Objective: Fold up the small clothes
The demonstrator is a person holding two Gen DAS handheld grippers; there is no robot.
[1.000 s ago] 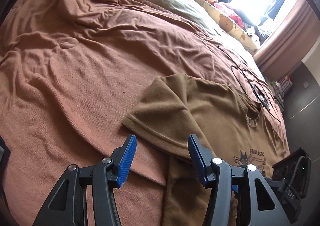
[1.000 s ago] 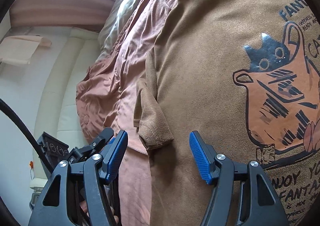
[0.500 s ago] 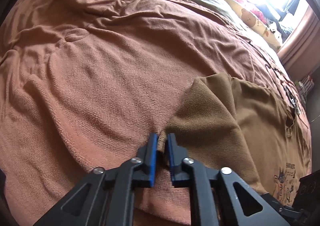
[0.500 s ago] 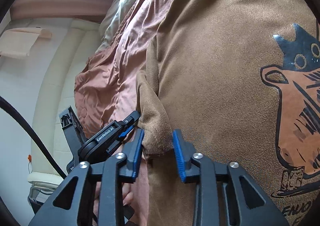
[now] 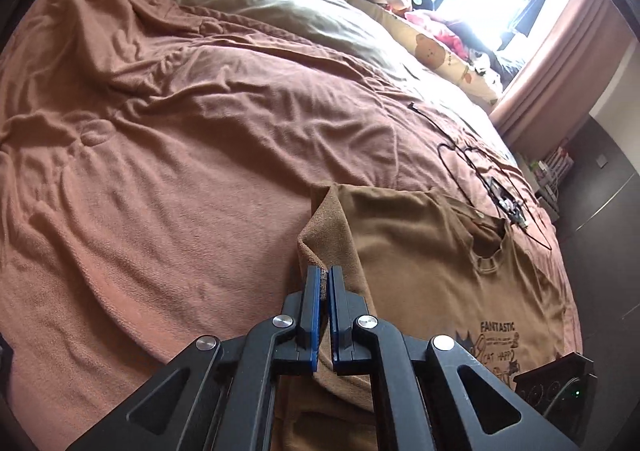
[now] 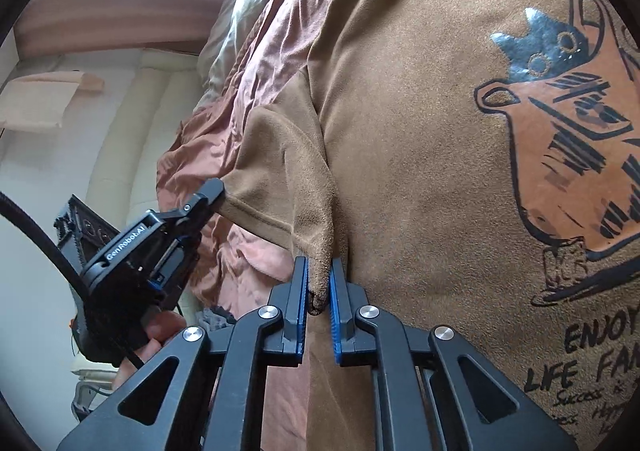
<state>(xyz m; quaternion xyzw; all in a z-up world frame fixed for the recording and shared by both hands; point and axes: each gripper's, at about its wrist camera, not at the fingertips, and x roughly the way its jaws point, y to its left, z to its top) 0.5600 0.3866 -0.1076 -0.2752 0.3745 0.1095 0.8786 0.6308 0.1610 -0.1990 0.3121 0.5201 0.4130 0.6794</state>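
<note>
Bed under brown blanket; my t-shirt lies print-up on it. Step: sleeve fold. Left hand-held gripper clamped on sleeve hem, right hand-held gripper clamped on sleeve at its underarm end. Next I'd carry sleeve inward over chest, both hands level.

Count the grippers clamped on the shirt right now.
2. The left gripper pinches the sleeve hem of the brown T-shirt; the right gripper pinches the same sleeve's fabric beside the shirt body. Both jaws are shut.
</note>
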